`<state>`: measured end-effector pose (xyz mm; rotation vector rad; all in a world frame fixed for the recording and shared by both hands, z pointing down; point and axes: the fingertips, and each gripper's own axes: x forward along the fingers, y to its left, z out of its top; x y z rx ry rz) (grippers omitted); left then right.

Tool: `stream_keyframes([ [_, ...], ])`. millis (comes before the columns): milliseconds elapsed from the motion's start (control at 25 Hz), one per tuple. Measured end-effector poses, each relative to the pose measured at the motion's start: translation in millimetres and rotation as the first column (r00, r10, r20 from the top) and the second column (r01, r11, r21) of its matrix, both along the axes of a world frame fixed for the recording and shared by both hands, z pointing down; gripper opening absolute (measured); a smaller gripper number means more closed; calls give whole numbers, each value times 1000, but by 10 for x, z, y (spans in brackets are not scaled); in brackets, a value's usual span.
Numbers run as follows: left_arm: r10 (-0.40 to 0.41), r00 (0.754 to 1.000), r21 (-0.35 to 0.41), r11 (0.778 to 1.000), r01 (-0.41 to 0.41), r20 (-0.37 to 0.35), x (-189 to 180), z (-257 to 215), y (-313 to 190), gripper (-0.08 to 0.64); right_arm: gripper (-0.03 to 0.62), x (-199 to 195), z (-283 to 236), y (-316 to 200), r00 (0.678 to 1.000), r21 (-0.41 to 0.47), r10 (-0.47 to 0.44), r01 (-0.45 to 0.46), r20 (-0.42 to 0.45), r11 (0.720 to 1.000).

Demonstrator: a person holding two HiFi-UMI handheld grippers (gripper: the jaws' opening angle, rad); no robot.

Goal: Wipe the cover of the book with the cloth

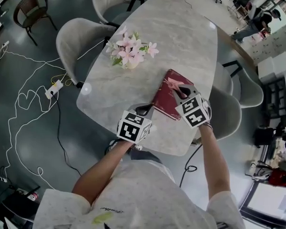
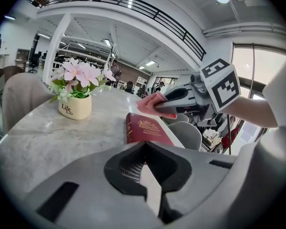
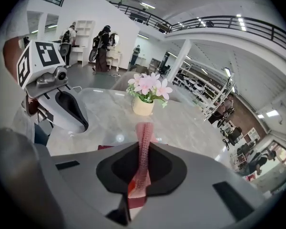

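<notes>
A dark red book (image 1: 168,99) (image 2: 145,130) lies flat on the marble table (image 1: 181,37), near its front edge. My right gripper (image 1: 181,90) (image 2: 157,108) (image 3: 140,175) hovers over the book's far right part, shut on a pink cloth (image 1: 173,82) (image 2: 150,104) (image 3: 143,147) that hangs from its tips onto the cover. My left gripper (image 1: 144,110) (image 3: 82,124) (image 2: 145,175) sits at the book's near left corner, jaws together with nothing between them. Most of the book is hidden under the jaws in the right gripper view.
A cream pot of pink flowers (image 1: 131,51) (image 2: 75,106) (image 3: 144,106) stands on the table beyond the book. Grey chairs (image 1: 78,42) (image 1: 229,109) flank the table. White cables (image 1: 33,99) trail over the dark floor at left. People stand far off.
</notes>
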<state>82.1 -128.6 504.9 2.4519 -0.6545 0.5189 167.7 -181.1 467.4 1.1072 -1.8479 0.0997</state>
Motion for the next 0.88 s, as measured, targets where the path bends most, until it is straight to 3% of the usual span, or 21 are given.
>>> stream_keyframes([
  [440, -66, 998, -27, 997, 66, 14, 22, 179, -286, 6, 18, 88, 134, -584, 989, -35, -138, 136, -60, 990],
  [880, -120, 992, -58, 991, 122, 39, 28, 384, -460, 8, 18, 21, 543, -1030, 952, -123, -281, 267, -118, 956],
])
